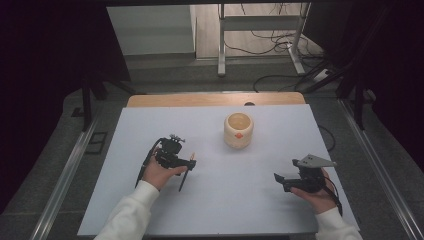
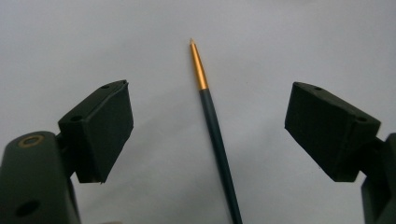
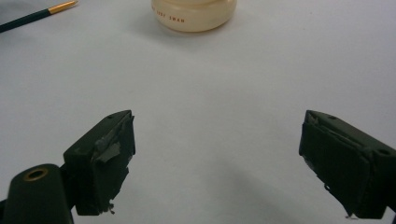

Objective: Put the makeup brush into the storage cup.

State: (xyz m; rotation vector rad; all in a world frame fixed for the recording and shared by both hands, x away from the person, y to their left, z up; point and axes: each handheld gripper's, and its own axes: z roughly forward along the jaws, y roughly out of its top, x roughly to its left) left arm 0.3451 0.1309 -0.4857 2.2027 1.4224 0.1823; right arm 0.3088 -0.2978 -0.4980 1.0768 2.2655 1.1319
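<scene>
Dark green brush (image 2: 217, 140), gold ferrule; cream cup (image 1: 238, 130).

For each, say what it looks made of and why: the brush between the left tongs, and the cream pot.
Brush: dark, smooth handle, probably painted wood; its gold band gleams like metal. Pot: pale, matt, perhaps wood or ceramic; the look leaves it open.

Both sleeves are white. The left gripper (image 1: 186, 161) is black with a trailing cable; the right gripper (image 1: 280, 180), also black, carries a grey three-cornered plate and frayed tape on its pads (image 3: 109, 151).
</scene>
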